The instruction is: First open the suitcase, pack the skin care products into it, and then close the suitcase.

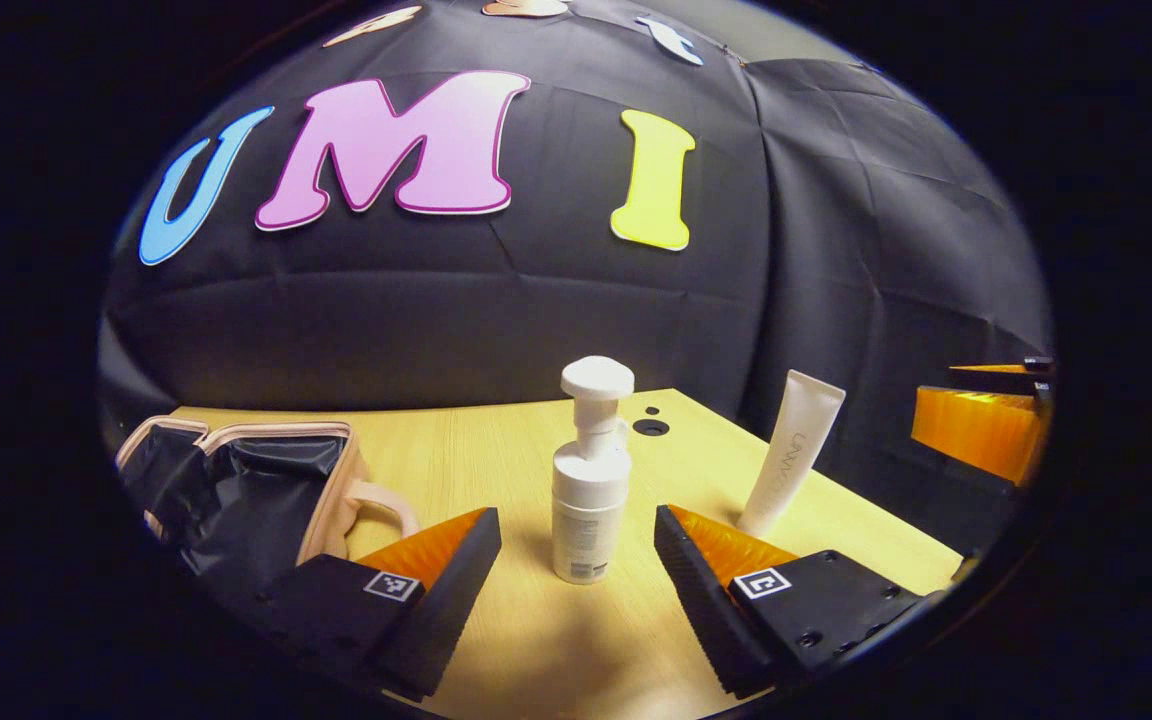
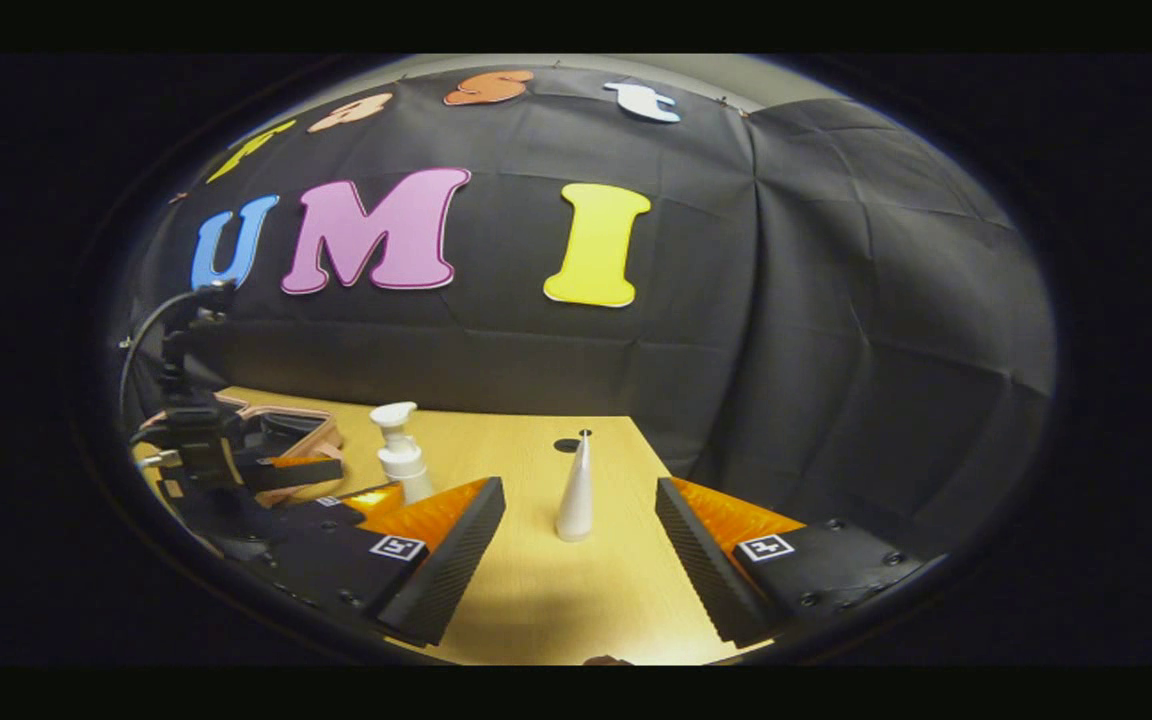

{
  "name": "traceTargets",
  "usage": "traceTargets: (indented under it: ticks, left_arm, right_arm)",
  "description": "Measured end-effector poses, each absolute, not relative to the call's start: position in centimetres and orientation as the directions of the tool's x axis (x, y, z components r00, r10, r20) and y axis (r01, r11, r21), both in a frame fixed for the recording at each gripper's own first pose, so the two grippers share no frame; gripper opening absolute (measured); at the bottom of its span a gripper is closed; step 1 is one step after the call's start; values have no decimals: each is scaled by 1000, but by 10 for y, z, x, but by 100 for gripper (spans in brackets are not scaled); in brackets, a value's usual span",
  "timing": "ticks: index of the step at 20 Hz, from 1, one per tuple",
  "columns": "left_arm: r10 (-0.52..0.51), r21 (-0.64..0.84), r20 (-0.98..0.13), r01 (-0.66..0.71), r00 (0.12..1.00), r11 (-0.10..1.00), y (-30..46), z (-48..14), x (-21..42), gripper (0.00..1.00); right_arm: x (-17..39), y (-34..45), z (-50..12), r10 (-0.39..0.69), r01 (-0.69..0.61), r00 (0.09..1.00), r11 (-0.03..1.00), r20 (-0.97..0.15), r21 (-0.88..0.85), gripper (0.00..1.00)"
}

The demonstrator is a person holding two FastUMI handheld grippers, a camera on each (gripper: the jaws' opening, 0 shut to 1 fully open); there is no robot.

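A white pump bottle [image 1: 591, 480] stands upright on the wooden table [image 1: 496, 440], between the fingers of my open left gripper [image 1: 574, 525], which do not touch it. To its right a white tube [image 1: 791, 455] stands on its cap. The suitcase [image 1: 236, 490] lies open at the left, showing a black lining and a pale handle. In the right gripper view the tube [image 2: 574, 495] stands edge-on between the fingers of my open right gripper [image 2: 578, 500], untouched. The pump bottle [image 2: 401, 455], the left gripper [image 2: 266, 475] and the suitcase [image 2: 281, 425] lie to the left.
A round dark hole [image 1: 650, 427] sits in the tabletop near the far edge, behind the bottle. The table's right edge [image 1: 866, 505] runs just beyond the tube. My right gripper [image 1: 981, 425] hangs off that edge. The black booth wall closes the back.
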State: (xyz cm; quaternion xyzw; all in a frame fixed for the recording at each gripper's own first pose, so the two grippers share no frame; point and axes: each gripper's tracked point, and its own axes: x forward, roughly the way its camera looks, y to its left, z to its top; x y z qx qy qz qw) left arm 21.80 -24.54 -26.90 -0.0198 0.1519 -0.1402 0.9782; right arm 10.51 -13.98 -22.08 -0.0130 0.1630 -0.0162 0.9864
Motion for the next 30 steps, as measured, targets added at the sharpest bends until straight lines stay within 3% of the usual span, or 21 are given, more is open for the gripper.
traceTargets:
  ticks: [8, 9, 11, 15, 22, 24, 30]
  left_arm:
    - [-307, -97, -285, 291, 908, 952, -286, -300, 283, 95]
    - [-292, -96, -288, 276, 912, 956, -284, -304, 288, 91]
    - [-291, -99, -282, 274, 914, 957, -284, -304, 290, 66]
    - [-303, -101, -295, 286, 906, 953, -281, -305, 288, 64]
    - [-256, -142, -290, 224, 922, 964, -229, -283, 251, 63]
    - [-264, -143, -275, 233, 924, 962, -222, -268, 239, 63]
    - [-302, -218, -269, 247, 915, 944, -214, -238, 194, 62]
  right_arm:
    - [107, -156, -251, -53, 63, 922, 998, -383, 13, 97]
    - [109, -158, -252, -57, 67, 923, 998, -381, 13, 97]
    - [116, -158, -257, -60, 70, 921, 997, -385, 12, 97]
    - [137, -146, -278, -20, 28, 916, 1000, -401, 14, 97]
    - [193, -151, -330, -85, 128, 890, 990, -448, 67, 97]
    - [208, -149, -340, -90, 135, 886, 989, -455, 67, 100]
    - [234, -148, -351, -112, 129, 890, 992, -442, 9, 96]
